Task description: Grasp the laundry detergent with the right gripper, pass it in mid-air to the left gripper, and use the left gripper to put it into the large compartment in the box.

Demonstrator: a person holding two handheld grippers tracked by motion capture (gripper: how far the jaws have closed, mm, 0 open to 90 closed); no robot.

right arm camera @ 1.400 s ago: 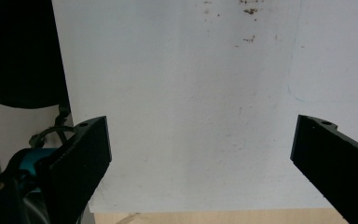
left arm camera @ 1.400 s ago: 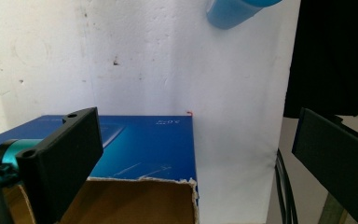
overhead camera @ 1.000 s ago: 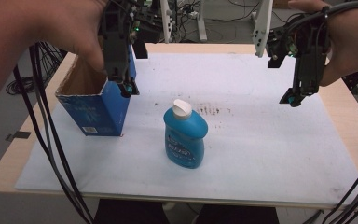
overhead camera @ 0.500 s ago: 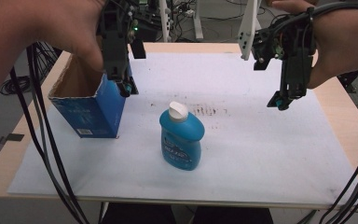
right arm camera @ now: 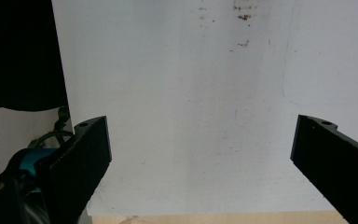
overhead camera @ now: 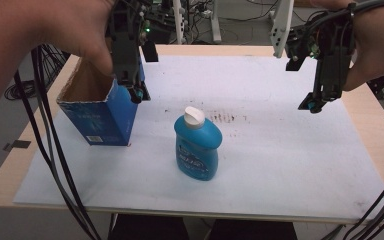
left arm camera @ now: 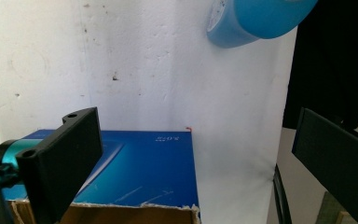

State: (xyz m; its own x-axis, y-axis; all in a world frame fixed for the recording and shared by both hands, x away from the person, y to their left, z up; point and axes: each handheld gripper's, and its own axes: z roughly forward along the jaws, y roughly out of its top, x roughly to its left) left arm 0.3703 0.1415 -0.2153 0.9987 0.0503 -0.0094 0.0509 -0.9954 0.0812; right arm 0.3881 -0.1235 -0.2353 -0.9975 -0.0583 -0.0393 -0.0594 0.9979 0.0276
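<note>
A blue cardboard box stands open-topped at the left of the white sheet. My left gripper hangs open over the box's right rim; in the left gripper view the left gripper spreads its jaws wide above the box. A blue bottle with a white cap stands upright mid-table, and the bottle also shows past the box. My right gripper is held open above the sheet's right side. Nothing lies between the right gripper jaws.
The wooden table shows beyond the sheet's right edge. Brown specks mark the sheet behind the bottle. Black cables hang down at the left, and metal stands rise behind the table.
The right gripper shifted slightly sideways and stays raised and open. The left gripper holds its place over the box rim. Box and bottle stand as before.
</note>
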